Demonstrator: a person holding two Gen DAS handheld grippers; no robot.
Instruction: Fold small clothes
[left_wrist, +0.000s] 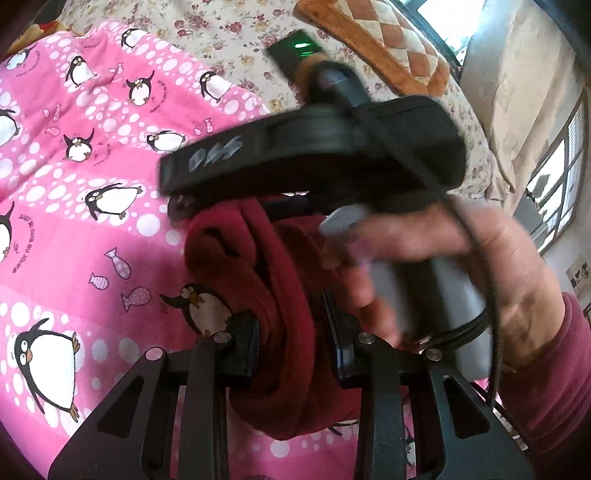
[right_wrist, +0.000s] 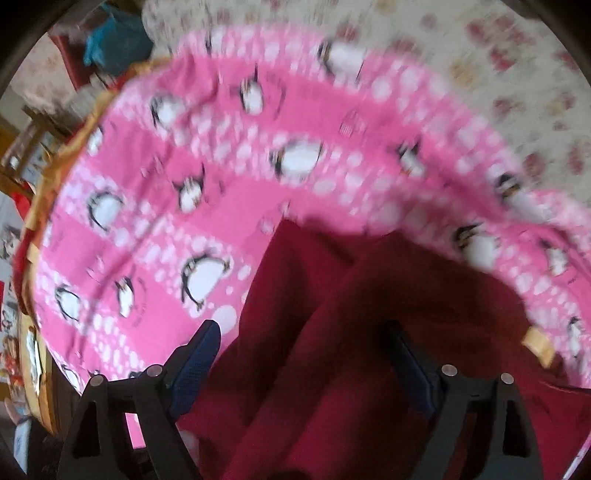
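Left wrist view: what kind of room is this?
Probably a bedroom at home. The work surface looks like a bed: a pink penguin-print blanket over a floral sheet, with a quilted cushion on top and curtained windows beyond.

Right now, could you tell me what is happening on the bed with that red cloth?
A person is folding a dark red garment on a pink penguin-print blanket, with a claw in each hand. The left claw is clamped on a bunched fold of the garment. The right claw stands wide open above the spread part of the cloth, pressing on nothing. In the left view, the person's hand holds the right tool just above the bunch. The garment is only partly folded.
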